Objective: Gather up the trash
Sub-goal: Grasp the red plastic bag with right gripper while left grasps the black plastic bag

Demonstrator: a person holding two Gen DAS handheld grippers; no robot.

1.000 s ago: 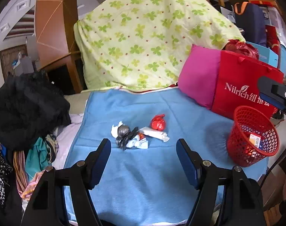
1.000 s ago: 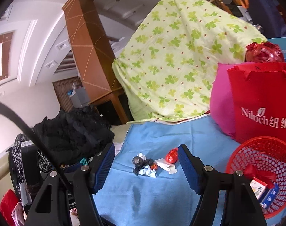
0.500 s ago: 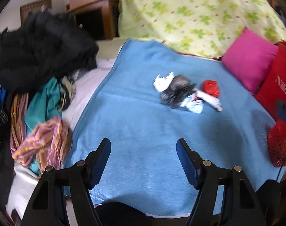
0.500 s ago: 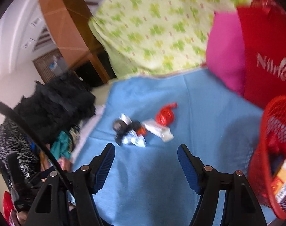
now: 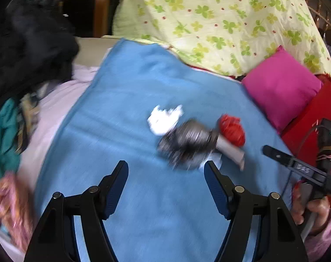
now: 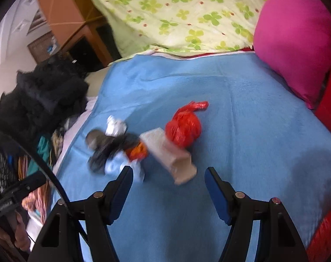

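1. Not much lettering to call here: the left wrist view catches the right gripper's black finger [image 5: 296, 163] coming in from the right edge with pale characters printed on it, but they are too blurred to read.
2. The red bag [image 5: 305, 126] sits at the right margin behind that finger; none of its print shows legibly.
3. Over to the trash: it lies in a loose heap near the middle of the blue blanket [image 6: 241, 131]. There's a knotted red plastic bag [image 6: 184, 128], a pale cardboard tube [image 6: 169, 155] touching it, a dark crumpled wrapper [image 6: 106, 146], a white crumpled tissue [image 6: 115, 126] and an orange scrap [image 6: 137, 151].
4. The left gripper [image 5: 166, 178] has its jaws spread wide with nothing between them, just short of the dark wrapper.
5. The right gripper [image 6: 168, 182] is wide too and carries nothing, with the tube's near end just ahead of the gap.
6. Edges now: the blanket's left border falls to a pale sheet and a pile of black clothing [image 6: 41, 96].
7. At the back stands a clover-print quilt [image 6: 183, 13], and a pink cushion [image 6: 296, 39] hems in the right.
8. Bare blue blanket lies to the right of the heap.
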